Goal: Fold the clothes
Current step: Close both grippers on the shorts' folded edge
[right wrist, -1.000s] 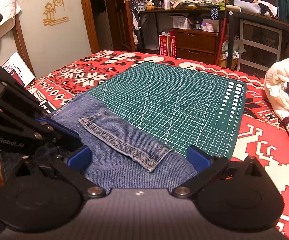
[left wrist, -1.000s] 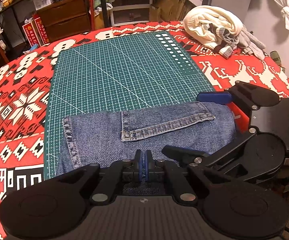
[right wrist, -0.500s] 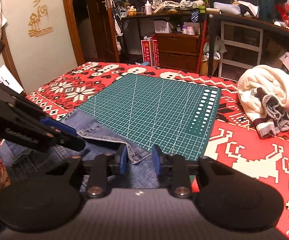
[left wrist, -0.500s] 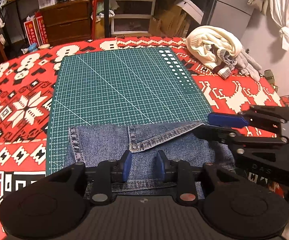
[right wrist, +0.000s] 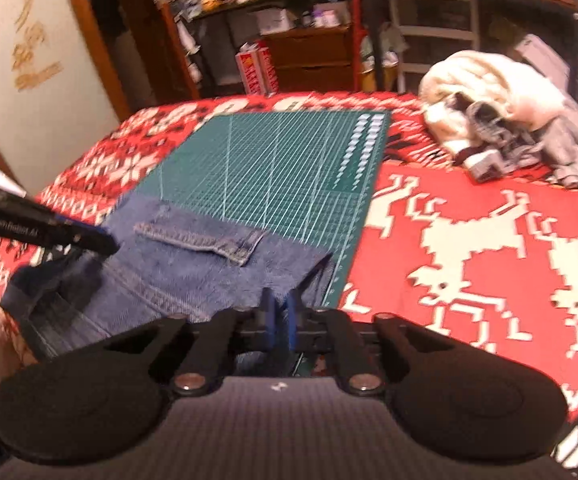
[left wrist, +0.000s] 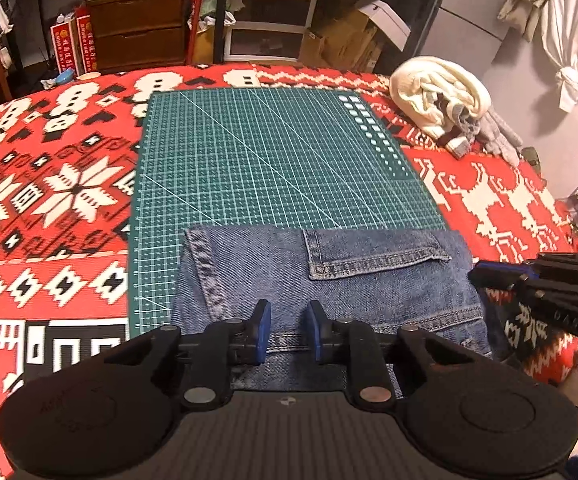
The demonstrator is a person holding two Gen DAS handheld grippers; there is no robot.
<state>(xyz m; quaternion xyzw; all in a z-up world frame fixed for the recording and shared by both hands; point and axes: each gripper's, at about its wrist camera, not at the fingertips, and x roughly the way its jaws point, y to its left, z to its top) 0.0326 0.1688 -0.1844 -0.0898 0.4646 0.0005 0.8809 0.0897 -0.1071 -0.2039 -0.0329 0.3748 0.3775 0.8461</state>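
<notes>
The folded denim jeans (left wrist: 329,280) lie on the near end of the green cutting mat (left wrist: 265,160), their long axis running left to right across the lower middle of the left wrist frame, with the back pocket (left wrist: 373,252) opening toward the mat's far end. That view shows the left hand-held gripper (left wrist: 287,330) low over the denim's near edge, its blue pads parted with a clear gap and no cloth between them. Only the right wrist view, which is blurred, shows the right hand-held gripper (right wrist: 280,320) with pads nearly pressed together, pinching a raised corner of the jeans (right wrist: 209,264). The mat rests on a red patterned table cover (left wrist: 49,184). A cream sweater (left wrist: 437,100) lies bunched at the upper right, well apart.
</notes>
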